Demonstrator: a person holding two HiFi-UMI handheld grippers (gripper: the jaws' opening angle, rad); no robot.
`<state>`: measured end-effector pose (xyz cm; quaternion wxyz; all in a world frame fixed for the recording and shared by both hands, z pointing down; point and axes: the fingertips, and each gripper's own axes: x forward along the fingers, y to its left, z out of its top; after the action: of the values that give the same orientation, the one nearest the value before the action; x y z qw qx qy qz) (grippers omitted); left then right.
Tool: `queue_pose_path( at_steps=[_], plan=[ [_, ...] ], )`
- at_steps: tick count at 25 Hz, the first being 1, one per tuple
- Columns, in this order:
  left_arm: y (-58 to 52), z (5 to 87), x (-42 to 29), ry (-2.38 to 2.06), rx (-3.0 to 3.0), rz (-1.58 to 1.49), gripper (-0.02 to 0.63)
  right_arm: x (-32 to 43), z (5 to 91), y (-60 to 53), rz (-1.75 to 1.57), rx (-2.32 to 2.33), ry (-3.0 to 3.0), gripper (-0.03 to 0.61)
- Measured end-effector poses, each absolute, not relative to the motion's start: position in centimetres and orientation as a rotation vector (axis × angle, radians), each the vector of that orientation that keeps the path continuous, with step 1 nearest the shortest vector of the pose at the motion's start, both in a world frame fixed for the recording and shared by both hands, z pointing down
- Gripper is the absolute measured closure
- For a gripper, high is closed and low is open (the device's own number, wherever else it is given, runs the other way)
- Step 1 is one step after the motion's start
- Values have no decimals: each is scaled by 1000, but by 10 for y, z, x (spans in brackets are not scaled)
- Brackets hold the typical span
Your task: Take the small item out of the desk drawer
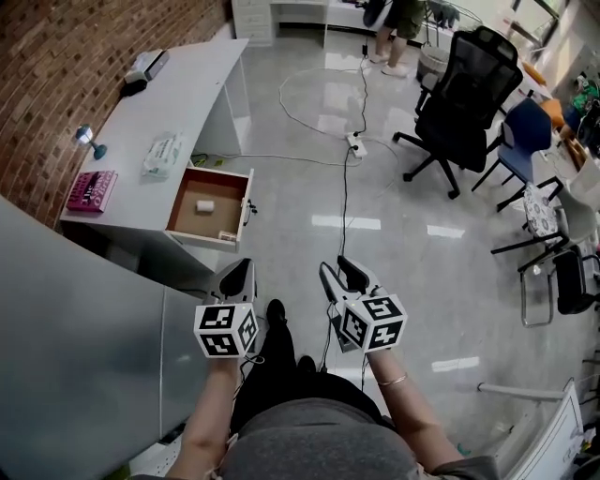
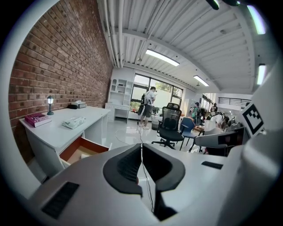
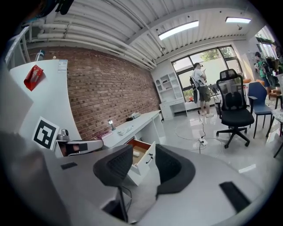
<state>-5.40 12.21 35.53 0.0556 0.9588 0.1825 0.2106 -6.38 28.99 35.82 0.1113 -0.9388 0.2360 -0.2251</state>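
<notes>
The white desk (image 1: 178,89) stands at the left, and its wooden drawer (image 1: 246,208) is pulled open. A small white item (image 1: 204,205) lies on the drawer floor, and it shows again as the small item (image 3: 135,154) in the right gripper view. Both grippers hang in front of the person's body, short of the drawer and apart from it. My left gripper (image 1: 244,266) has its jaws together with nothing between them (image 2: 141,148). My right gripper (image 1: 334,266) stands open, its pads (image 3: 119,167) apart and empty, with the drawer front (image 3: 148,159) seen through the gap.
A pink book (image 1: 91,191), a small lamp (image 1: 86,137) and a white packet (image 1: 162,155) lie on the desk. A grey panel (image 1: 75,356) rises at the near left. A cable and power strip (image 1: 354,142) cross the glossy floor. Office chairs (image 1: 464,103) stand at the right, and a person (image 1: 398,28) stands far off.
</notes>
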Motion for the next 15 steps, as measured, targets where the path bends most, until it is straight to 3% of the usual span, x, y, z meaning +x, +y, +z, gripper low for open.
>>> queue_pose_path(
  at_steps=[15],
  plan=[
    [61, 363, 96, 564, 2866, 664, 586, 87, 361, 224, -707, -2768, 682, 430]
  ],
)
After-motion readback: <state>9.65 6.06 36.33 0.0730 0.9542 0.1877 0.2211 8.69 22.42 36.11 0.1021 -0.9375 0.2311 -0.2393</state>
